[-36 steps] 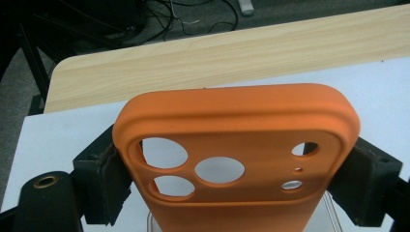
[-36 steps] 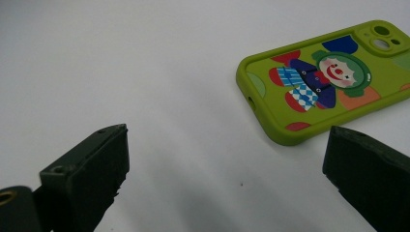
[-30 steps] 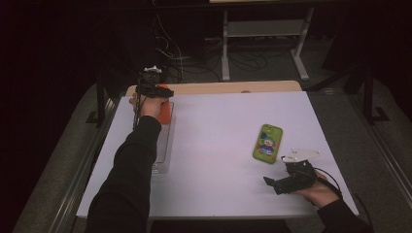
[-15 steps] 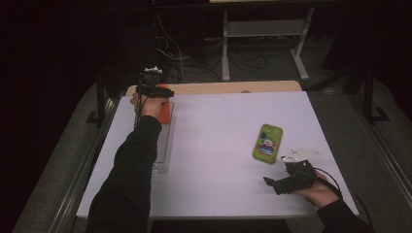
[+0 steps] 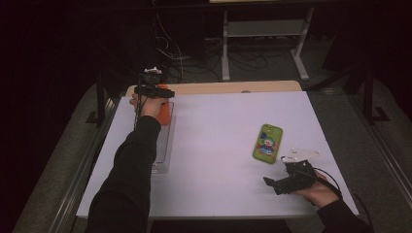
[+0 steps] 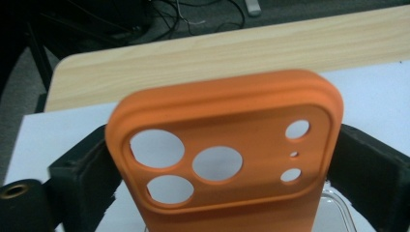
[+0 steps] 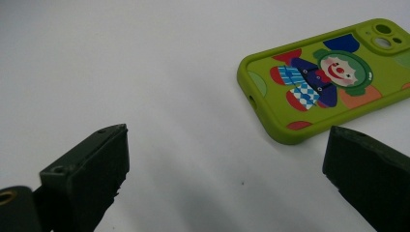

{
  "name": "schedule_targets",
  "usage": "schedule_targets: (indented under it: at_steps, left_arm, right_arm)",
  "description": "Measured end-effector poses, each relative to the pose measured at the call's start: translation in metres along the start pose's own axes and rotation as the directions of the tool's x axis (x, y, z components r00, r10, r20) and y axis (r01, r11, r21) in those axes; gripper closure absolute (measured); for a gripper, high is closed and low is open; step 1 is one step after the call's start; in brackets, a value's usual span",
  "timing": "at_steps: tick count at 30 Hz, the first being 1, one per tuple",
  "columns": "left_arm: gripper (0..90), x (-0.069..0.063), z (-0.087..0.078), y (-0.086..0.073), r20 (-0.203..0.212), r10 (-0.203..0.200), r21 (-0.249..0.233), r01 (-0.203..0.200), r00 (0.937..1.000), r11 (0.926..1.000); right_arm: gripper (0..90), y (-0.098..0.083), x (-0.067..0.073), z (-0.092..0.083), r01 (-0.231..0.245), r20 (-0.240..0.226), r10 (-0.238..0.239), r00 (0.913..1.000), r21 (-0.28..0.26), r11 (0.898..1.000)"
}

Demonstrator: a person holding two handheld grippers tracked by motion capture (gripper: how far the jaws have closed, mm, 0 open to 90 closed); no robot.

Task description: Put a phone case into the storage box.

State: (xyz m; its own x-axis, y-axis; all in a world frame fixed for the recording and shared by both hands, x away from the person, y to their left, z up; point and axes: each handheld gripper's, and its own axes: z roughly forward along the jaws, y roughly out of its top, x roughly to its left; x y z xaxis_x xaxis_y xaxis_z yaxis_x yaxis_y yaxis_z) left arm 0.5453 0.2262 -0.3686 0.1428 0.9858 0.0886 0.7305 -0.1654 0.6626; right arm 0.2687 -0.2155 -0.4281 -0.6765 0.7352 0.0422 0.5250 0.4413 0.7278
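So the orange phone case [image 6: 222,154] is standing upright between my left gripper [image 6: 220,193] pads at the far left corner of the white table [image 5: 218,194], over the end of a clear tray [image 5: 164,145]. The jaws have just been opening; I can't tell if the pads still touch it. Unsupported, it'll probably topple or miss the tray. My right gripper [image 7: 227,179] sits spread and empty near the green case [image 7: 329,77].
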Motion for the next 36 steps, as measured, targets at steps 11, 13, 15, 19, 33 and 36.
schedule_targets:
  at_steps: [11,13,15,19,33,36]
  left_arm:
    - [0.2,0.008,-0.011,0.003,0.026,0.024,-0.023,-0.024,0.9994,0.9995]
    - [0.2,0.01,-0.016,0.004,0.038,0.035,-0.029,-0.033,0.9987,0.999]
    - [0.2,0.012,-0.021,0.004,0.07,0.039,-0.029,-0.037,0.9968,0.9989]
    - [0.2,0.016,-0.032,0.003,0.119,0.059,-0.026,-0.056,0.9911,0.9981]
    - [0.3,0.017,-0.084,-0.014,0.284,0.169,-0.049,-0.162,0.9437,0.9856]
    - [0.4,0.013,-0.095,-0.022,0.315,0.205,-0.063,-0.195,0.9268,0.9788]
  right_arm:
    - [1.9,0.0,0.0,0.0,0.0,0.001,0.0,1.0,0.001,1.0]
    - [2.0,0.0,0.0,0.0,0.0,0.001,0.0,1.0,0.001,1.0]
    - [1.9,0.0,0.001,0.0,-0.007,-0.001,0.007,1.0,0.005,1.0]
    - [1.9,0.0,0.002,0.0,-0.01,-0.001,0.01,0.9999,0.008,1.0]
    - [2.0,0.0,0.001,-0.001,-0.008,0.009,0.007,0.9999,0.006,1.0]
    - [2.0,0.0,0.003,-0.002,-0.009,0.009,0.009,0.9999,0.006,1.0]
